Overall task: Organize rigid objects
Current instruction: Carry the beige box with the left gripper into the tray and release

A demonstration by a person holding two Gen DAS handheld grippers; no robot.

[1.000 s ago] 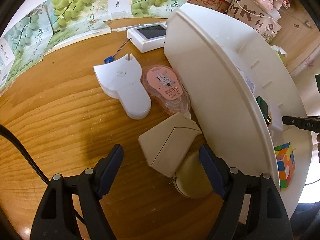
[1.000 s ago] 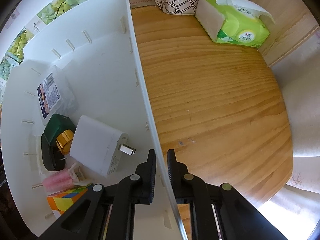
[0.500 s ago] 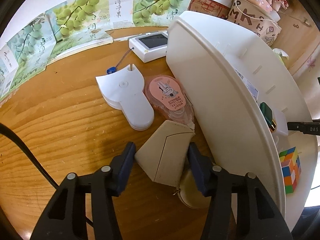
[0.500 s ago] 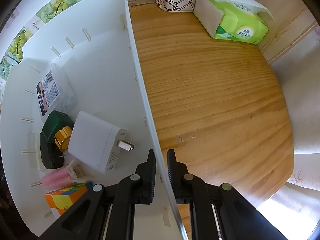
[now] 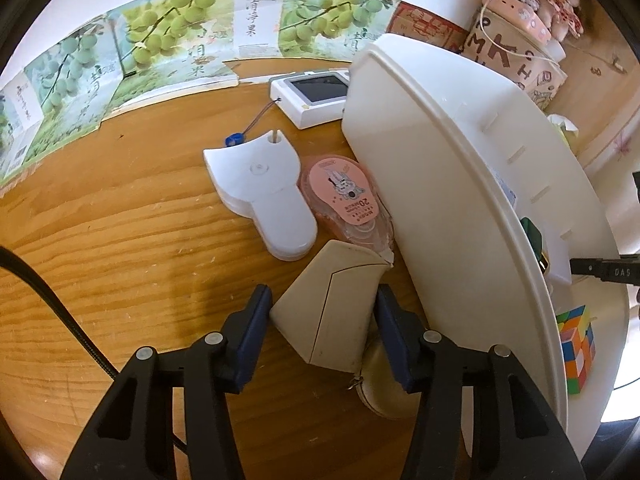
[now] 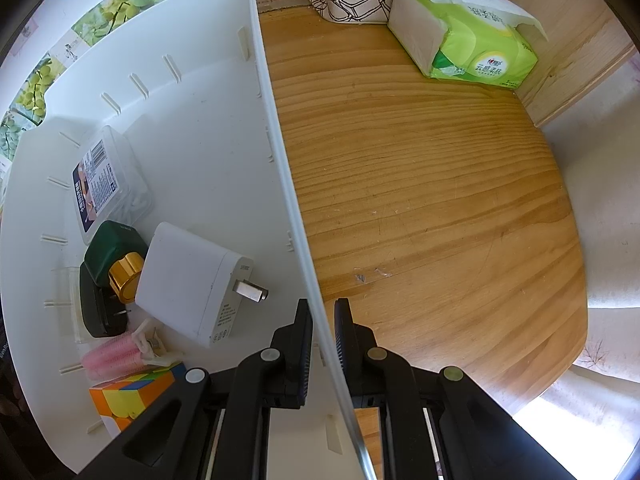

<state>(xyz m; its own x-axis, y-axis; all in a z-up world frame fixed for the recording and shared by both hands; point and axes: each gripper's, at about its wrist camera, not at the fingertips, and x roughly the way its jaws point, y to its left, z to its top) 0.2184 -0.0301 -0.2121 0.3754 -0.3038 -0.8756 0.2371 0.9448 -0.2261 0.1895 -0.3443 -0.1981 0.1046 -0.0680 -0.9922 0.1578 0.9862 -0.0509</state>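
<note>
Wooden counter (image 5: 120,240) carries a beige case (image 5: 332,312), lying beside the white bin (image 5: 440,200) and touching a pink tape dispenser (image 5: 348,204). Left claw (image 5: 324,316) has just been closing and now grasps the case. Right claw (image 6: 322,344) is clenched on the bin's wall.

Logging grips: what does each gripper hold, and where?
Left gripper: beige case, by its sides. Right gripper: white bin, by its side wall.
</note>
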